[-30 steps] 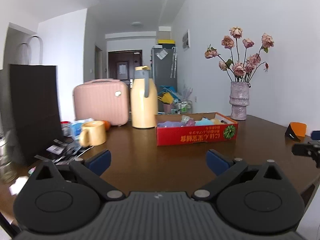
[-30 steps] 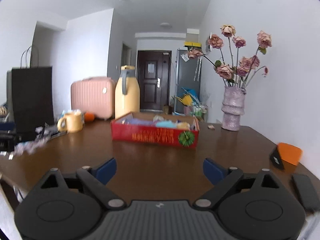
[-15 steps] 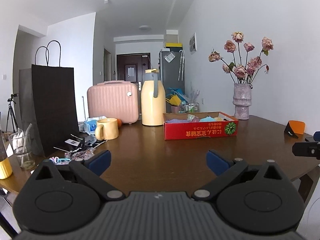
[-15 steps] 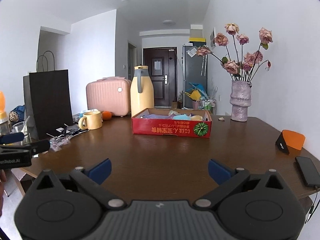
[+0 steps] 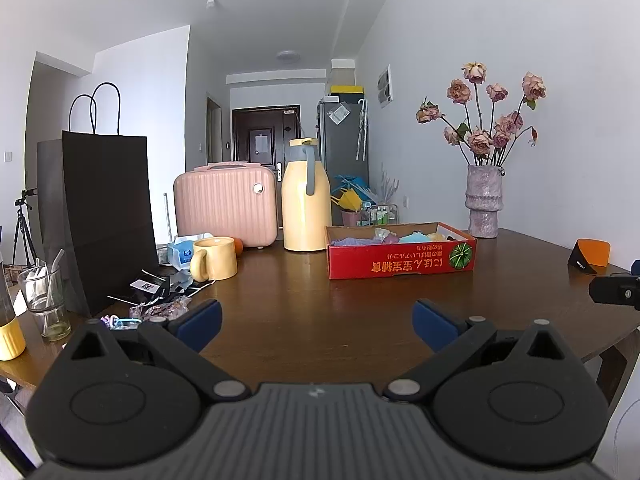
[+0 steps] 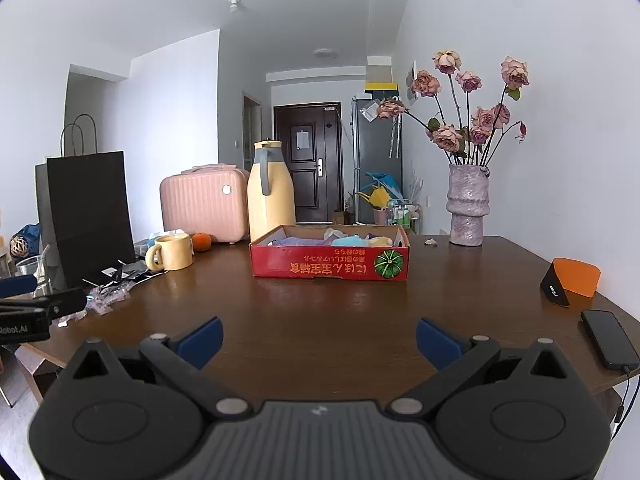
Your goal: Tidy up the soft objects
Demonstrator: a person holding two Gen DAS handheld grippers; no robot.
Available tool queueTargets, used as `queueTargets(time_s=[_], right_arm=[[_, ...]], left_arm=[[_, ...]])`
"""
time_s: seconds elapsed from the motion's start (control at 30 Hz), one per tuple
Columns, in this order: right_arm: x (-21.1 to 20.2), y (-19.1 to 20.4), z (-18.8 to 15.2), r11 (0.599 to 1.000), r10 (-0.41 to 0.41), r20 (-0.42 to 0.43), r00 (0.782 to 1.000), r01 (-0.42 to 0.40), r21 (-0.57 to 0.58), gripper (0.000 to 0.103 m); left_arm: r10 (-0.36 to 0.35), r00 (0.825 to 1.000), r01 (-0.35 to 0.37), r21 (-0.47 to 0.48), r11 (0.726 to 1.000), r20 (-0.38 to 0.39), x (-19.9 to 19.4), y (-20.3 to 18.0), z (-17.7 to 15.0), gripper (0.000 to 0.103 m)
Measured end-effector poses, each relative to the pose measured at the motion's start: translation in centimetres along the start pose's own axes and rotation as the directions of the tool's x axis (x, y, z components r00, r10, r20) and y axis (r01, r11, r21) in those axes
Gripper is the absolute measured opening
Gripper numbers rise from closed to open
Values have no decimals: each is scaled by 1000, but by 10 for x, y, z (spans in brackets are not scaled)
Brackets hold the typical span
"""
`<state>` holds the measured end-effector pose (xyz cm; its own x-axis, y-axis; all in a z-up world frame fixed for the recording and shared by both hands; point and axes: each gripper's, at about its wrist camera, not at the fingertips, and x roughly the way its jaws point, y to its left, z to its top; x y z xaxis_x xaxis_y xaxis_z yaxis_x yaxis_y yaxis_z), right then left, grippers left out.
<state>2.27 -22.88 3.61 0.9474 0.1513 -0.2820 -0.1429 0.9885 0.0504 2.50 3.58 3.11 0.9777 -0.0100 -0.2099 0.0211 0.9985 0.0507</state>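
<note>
A shallow red cardboard box [image 5: 402,266] [image 6: 330,268] stands in the middle of the dark wooden table, with soft purple, blue and yellow items [image 5: 400,237] [image 6: 344,240] lying inside. My left gripper [image 5: 316,322] hovers open over the table's near edge, well short of the box, holding nothing. My right gripper [image 6: 318,340] is open too, empty, at about the same distance from the box. The right gripper's tip [image 5: 614,290] pokes into the left wrist view at the far right. The left gripper [image 6: 28,318] shows at the left edge of the right wrist view.
A yellow thermos jug [image 5: 305,204], pink case [image 5: 226,204], yellow mug [image 5: 214,258] and black paper bag [image 5: 100,216] crowd the table's left. A vase of dried roses [image 6: 468,208] stands back right. An orange-black object [image 6: 570,286] and a phone [image 6: 608,338] lie at right.
Both grippers have pulled back and away from the table, so the box looks smaller and more of the table edge shows. Both stayed open.
</note>
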Motion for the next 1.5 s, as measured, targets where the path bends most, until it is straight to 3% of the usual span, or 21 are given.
queueTargets(time_s=[1.5], right_arm=[[3,-2,-3,1000,7,-5,1000,-7,13,103]], left_arm=[[-4,1000,4,-1,1000,13,0,3,1,103]])
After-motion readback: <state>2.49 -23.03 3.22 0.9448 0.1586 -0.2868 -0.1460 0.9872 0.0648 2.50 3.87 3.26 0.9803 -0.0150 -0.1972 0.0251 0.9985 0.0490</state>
